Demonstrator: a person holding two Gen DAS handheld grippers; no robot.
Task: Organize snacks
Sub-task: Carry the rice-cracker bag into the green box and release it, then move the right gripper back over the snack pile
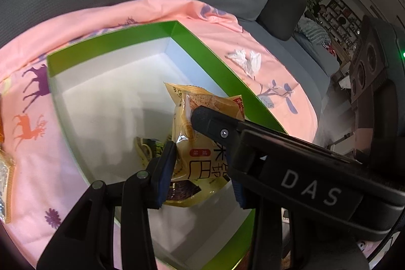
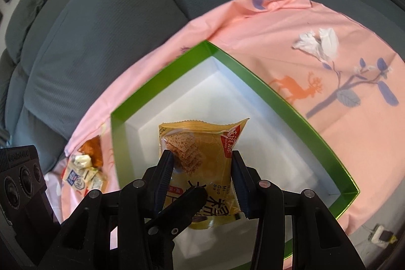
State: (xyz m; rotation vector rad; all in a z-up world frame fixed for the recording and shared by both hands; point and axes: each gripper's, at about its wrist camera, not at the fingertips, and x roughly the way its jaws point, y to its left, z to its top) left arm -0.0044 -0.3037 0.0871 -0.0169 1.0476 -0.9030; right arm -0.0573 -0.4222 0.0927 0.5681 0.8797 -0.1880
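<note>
Snack packet, yellow crinkled foil [image 2: 200, 168], hangs over the green-walled white cardboard box [image 2: 278, 98], pinched by both the right gripper [image 2: 202, 179] and left gripper [image 1: 202, 168]; box otherwise near-empty, wrapped sweets [image 2: 83, 171] wait beside it.

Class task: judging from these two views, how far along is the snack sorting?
Done: apparently one dark packet lies in the green box. In hand: both grippers, left and right, hold yellow rice-cracker packets over the box. Left: small snacks wait on the pink cloth.

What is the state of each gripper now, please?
Left gripper: closed on the yellow snack packet, above the green box.
Right gripper: closed on the same yellow snack packet.
</note>
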